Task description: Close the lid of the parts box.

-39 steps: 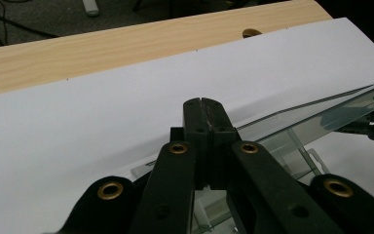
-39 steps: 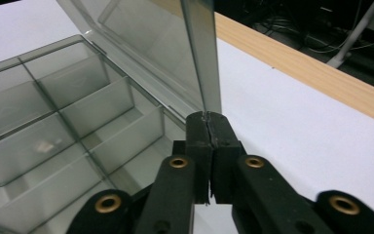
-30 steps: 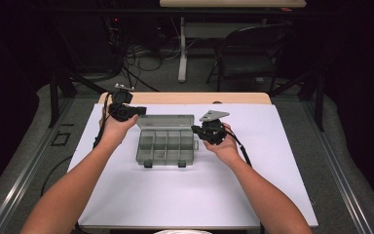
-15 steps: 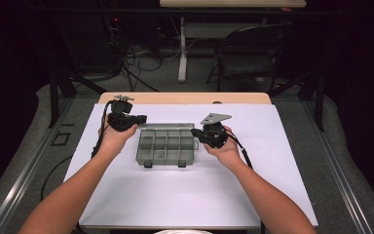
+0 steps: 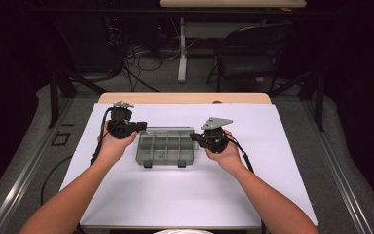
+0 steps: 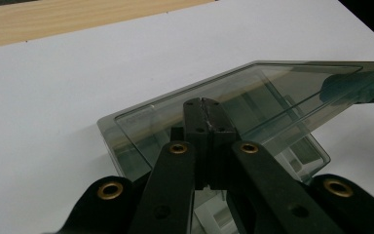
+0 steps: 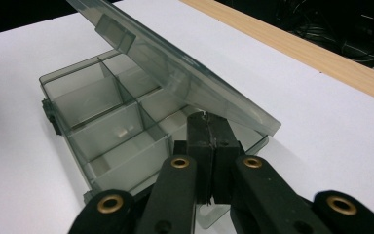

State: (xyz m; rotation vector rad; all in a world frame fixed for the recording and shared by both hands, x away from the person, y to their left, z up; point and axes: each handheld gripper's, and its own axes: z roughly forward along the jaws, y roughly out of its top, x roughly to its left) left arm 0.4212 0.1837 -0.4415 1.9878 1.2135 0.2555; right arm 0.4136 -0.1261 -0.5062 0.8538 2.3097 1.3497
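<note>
A smoky translucent compartment box lies on the white tabletop with its lid tilted part-way up from the far edge. My left gripper is shut, its tips at the lid's left end. Its own view has the closed tips in front of the slanted lid; whether they touch it I cannot tell. My right gripper is shut at the box's right end. In its own view the tips sit just under the raised lid's edge. A small white piece lies in one compartment.
A white sheet covers the table, with a wooden strip along the far edge. Beyond it stand a folding chair and cables on the floor. A cable trails from each gripper.
My left gripper has come down and nearer along the box's left end, and the lid now stands lower. The right gripper has stayed in place.
</note>
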